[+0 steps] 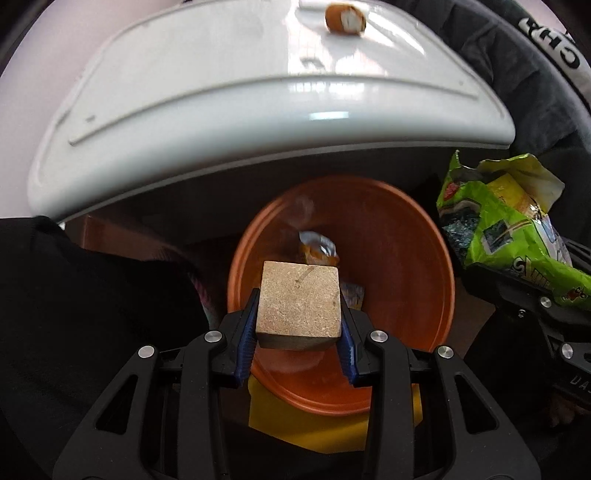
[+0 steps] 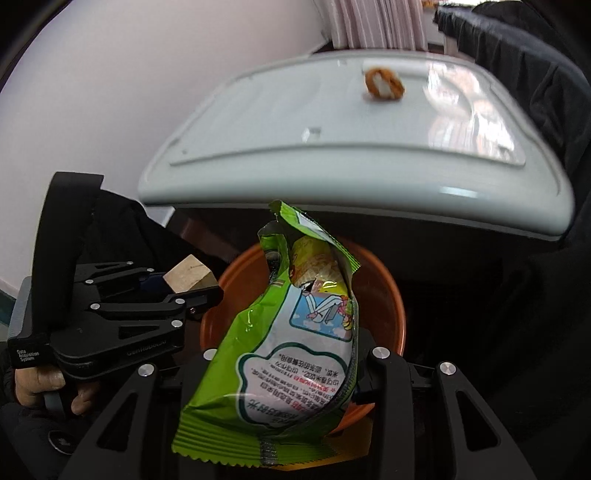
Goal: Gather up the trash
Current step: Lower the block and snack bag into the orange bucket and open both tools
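Observation:
My left gripper (image 1: 298, 325) is shut on a tan wooden block (image 1: 298, 300) and holds it over the orange bin (image 1: 406, 266). The block also shows in the right wrist view (image 2: 188, 277), in the left gripper (image 2: 192, 290). A crumpled wrapper (image 1: 318, 248) lies inside the bin. My right gripper (image 2: 280, 373) is shut on a green snack bag (image 2: 291, 343), held above the bin (image 2: 391, 295). The bag also shows at the right of the left wrist view (image 1: 506, 225). A small orange and white scrap (image 1: 345, 18) lies on the white table (image 1: 221, 103).
The white table (image 2: 295, 140) hangs over the bin's far side. A yellow sheet (image 1: 314, 428) lies under the bin. Dark cloth (image 1: 535, 92) is at the right, a pale wall (image 2: 110, 92) at the left. The scrap (image 2: 383, 84) sits at the table's far end.

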The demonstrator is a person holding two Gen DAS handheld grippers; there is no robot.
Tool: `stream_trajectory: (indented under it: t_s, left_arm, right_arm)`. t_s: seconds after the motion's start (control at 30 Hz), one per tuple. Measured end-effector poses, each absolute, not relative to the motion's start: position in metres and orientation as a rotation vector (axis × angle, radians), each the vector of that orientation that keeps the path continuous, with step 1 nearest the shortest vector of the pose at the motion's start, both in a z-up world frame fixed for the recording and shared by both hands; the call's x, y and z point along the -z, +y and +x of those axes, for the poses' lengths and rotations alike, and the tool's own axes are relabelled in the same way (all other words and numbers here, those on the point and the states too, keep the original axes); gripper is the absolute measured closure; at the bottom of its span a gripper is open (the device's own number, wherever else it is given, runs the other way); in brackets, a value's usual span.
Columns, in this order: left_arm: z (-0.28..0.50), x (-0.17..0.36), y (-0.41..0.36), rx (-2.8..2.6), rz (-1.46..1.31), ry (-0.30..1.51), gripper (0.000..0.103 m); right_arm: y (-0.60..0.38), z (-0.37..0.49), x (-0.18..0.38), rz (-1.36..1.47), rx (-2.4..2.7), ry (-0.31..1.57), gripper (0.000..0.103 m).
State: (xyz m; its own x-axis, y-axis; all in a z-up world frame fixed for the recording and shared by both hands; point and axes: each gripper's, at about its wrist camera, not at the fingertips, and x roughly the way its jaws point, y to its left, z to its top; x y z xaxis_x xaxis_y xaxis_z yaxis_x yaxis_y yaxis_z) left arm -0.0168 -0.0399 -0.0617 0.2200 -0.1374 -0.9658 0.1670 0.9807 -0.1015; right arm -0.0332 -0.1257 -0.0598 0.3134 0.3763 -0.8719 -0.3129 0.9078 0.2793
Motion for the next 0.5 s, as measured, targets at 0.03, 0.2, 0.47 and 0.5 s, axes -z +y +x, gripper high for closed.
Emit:
stream_trajectory:
  t_s: [0.03,0.2,0.47,0.5]
  left_arm:
    - [-0.016,0.066,-0.041,0.212,0.029,1.351,0.067]
    - [-0.014,0.082,-0.042,0.208,0.038,1.425,0.067]
    - [-0.014,0.085,-0.044,0.203,0.037,1.443,0.067]
    - [-0.013,0.085,-0.044,0.196,0.042,1.445,0.067]
  right_arm:
    - [-0.126,-0.031,0.065,0.067,-0.452,1.193,0.064]
    - [-0.123,-0.025,0.083,0.084,-0.458,1.285,0.064]
    - [-0.116,-0.023,0.088,0.072,-0.473,1.319,0.063]
    - [-0.116,-0.023,0.088,0.072,-0.474,1.319,0.06]
